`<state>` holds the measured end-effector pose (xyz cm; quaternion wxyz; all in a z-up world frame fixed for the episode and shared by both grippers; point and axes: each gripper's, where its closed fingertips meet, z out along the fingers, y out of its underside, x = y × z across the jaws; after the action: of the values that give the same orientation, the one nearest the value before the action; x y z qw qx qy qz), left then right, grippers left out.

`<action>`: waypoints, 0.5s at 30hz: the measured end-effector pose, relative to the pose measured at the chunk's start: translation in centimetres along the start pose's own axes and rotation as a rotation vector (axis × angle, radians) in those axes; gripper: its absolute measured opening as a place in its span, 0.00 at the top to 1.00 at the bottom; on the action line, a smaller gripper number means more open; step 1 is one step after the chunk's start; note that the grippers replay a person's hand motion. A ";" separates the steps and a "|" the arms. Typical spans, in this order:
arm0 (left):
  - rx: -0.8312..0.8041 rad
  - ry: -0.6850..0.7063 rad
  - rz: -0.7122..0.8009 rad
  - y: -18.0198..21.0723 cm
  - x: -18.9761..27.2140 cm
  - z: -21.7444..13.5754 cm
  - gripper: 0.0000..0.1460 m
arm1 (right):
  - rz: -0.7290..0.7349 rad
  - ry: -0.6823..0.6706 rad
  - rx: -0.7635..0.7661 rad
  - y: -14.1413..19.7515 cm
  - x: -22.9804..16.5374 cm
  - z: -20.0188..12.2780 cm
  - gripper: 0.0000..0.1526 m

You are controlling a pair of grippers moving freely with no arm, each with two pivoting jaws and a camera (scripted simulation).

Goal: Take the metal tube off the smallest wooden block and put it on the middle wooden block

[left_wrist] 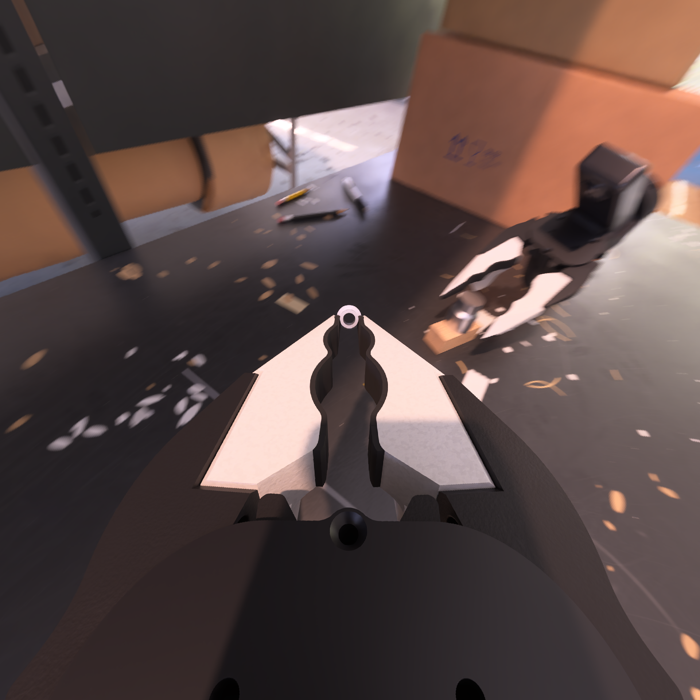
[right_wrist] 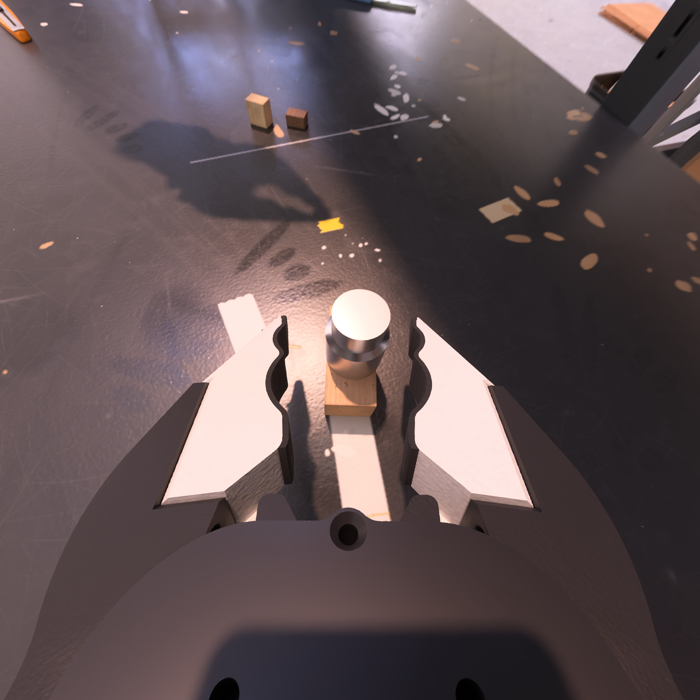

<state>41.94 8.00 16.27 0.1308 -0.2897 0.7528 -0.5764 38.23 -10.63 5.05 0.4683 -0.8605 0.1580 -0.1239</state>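
My left gripper [left_wrist: 348, 320] is shut on a small metal tube [left_wrist: 348, 317], seen end-on as a ring between the fingertips, held above the dark table. My right gripper [right_wrist: 349, 322] is open, its fingers on either side of a stepped metal cylinder [right_wrist: 358, 333] without touching it. The cylinder stands upright on a flat light wooden block [right_wrist: 350, 399]. Farther off stand a taller light wooden block [right_wrist: 258, 110] and a small dark wooden block [right_wrist: 296, 117], side by side, both with bare tops. The right gripper [left_wrist: 464, 314] also shows blurred in the left wrist view, over the flat block [left_wrist: 449, 335].
Cardboard boxes [left_wrist: 530, 151] stand at the back right. Two pencils [left_wrist: 295, 195] and a marker [left_wrist: 354, 195] lie beyond. A grey rack post [left_wrist: 57, 132] and a brown paper roll [left_wrist: 170, 178] stand at the left. An orange knife [right_wrist: 15, 26] lies far off. White tape [right_wrist: 360, 466] marks the table.
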 end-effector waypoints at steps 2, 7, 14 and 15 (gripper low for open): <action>0.040 0.110 -0.011 -0.8 1.9 0.3 0.94 | -0.019 0.020 0.023 -0.5 0.1 -0.3 0.59; -0.142 0.004 -0.012 2.1 0.2 0.9 0.94 | -0.079 0.065 0.036 -0.9 0.3 -0.7 0.64; -0.783 -0.275 -0.061 12.5 -5.4 -3.1 0.94 | -0.087 0.068 -0.013 -0.1 0.4 -0.4 0.67; -0.813 -0.238 -0.072 13.2 -5.0 -3.0 0.94 | -0.091 0.068 -0.019 -0.1 0.4 -0.3 0.68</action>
<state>40.56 15.57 4.06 0.0716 -0.4081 0.8880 -0.1996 38.47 -11.01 5.30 0.4485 -0.8663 0.1360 -0.1728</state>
